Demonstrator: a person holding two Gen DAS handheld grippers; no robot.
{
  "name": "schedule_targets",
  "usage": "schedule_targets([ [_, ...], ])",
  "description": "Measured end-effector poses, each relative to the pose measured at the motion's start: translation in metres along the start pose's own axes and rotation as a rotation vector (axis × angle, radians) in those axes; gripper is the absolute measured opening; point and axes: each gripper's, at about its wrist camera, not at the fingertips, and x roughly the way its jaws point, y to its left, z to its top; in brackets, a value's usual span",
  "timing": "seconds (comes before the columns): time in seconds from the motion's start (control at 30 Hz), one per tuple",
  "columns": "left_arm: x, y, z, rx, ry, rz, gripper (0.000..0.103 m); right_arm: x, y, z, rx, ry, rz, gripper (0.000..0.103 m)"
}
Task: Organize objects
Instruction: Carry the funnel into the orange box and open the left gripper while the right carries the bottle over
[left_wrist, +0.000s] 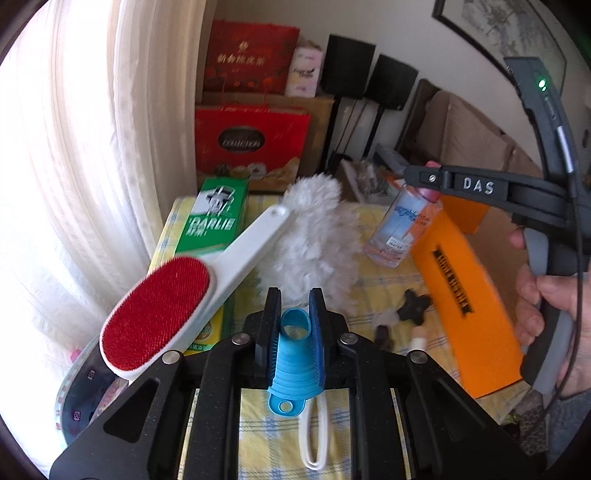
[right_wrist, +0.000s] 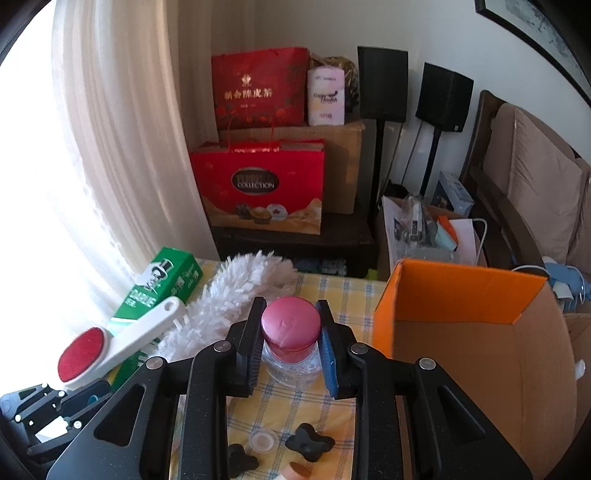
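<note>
Yellow cloth: I see a checked yellow tablecloth (right_wrist: 332, 291) with pale blue lines; it covers the whole table surface.
Left tongs: my left gripper (left_wrist: 294, 295) is closed on the blue handle (left_wrist: 293, 354) of the white fluffy duster (left_wrist: 314, 236), whose head lies on the cloth in front of the jaws.
Right tongs: my right gripper (right_wrist: 290, 314) is clamped on a clear bottle (right_wrist: 291, 363) just under its pink cap (right_wrist: 290, 325); in the left view the bottle hangs tilted above the cloth.
Hand: a person's hand (left_wrist: 539, 295) holds the grey grip of the right tool.
Orange box: an open cardboard box (right_wrist: 458, 291), orange outside, stands on the right side of the table, near the bottle.
Lint brush: a white brush with a red pad (left_wrist: 155, 314) leans over a green toothpaste carton (left_wrist: 216, 218) at the left edge.
Small parts: black cross-shaped knobs (right_wrist: 309, 441) and a clear small cap (right_wrist: 263, 441) lie on the cloth below the bottle.
Window side: a white curtain (right_wrist: 122, 147) hangs on the left, very bright.
Back of room: red gift bags (right_wrist: 258, 88) and a brown carton are stacked against the wall, with two black speakers (right_wrist: 382, 83) on stands beside them.
Right of room: a beige cushioned seat (right_wrist: 535, 177).
</note>
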Motion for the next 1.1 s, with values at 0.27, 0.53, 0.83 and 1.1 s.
schedule_targets([
  [0.27,-0.044,-0.039,0.026,0.054,-0.069,-0.074,0.014,-0.057,-0.018,0.012,-0.002,-0.037,0.022,0.026],
  [0.53,-0.067,-0.102,0.041,0.142,-0.102,-0.162,0.014,-0.11,-0.061,0.002,0.056,-0.028,0.047,0.026],
  [0.83,-0.046,-0.174,0.033,0.186,-0.045,-0.287,0.014,-0.144,-0.127,-0.04,0.087,0.031,-0.031,0.026],
  [1.1,-0.005,-0.231,0.01,0.26,0.051,-0.302,0.014,-0.134,-0.175,-0.086,0.097,0.159,-0.106,0.026],
])
